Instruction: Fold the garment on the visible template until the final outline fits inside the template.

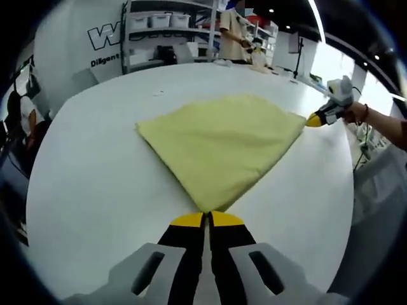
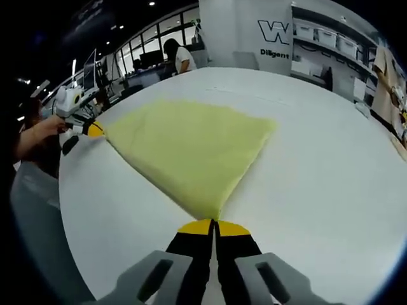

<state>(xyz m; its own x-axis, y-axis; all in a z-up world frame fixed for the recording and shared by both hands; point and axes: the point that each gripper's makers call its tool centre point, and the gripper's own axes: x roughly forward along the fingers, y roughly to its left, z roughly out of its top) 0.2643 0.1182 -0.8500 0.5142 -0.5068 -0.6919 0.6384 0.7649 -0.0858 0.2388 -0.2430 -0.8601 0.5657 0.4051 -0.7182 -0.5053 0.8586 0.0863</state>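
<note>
Lying flat on the white surface [image 1: 89, 190], a yellow cloth [image 1: 219, 143] shows as a folded, roughly four-cornered shape, each gripper at one corner.

Left gripper view: the left gripper [image 1: 208, 219] has its yellow-tipped jaws pressed together on the near corner of the cloth, the point of the fabric running into the seam between them. Across the cloth, the right gripper [image 1: 316, 119] meets the far right corner, a hand [image 1: 356, 113] behind it. Whether that tip is clamped cannot be told from this side.

Right gripper view: the right gripper [image 2: 214, 227] is closed on its own near corner of the cloth [image 2: 191, 143], jaws meeting with fabric between them. The left gripper [image 2: 95, 129] sits at the far left corner, held by a hand [image 2: 41, 133].

Cloth lies smooth, near the middle of the surface [image 2: 318, 190], edges straight between the corners.

Background: shelving with bins [image 1: 165, 25], a person standing [image 1: 234, 32] past the far edge of the surface, and another person [image 2: 178, 56] at the far side in the right gripper view.
</note>
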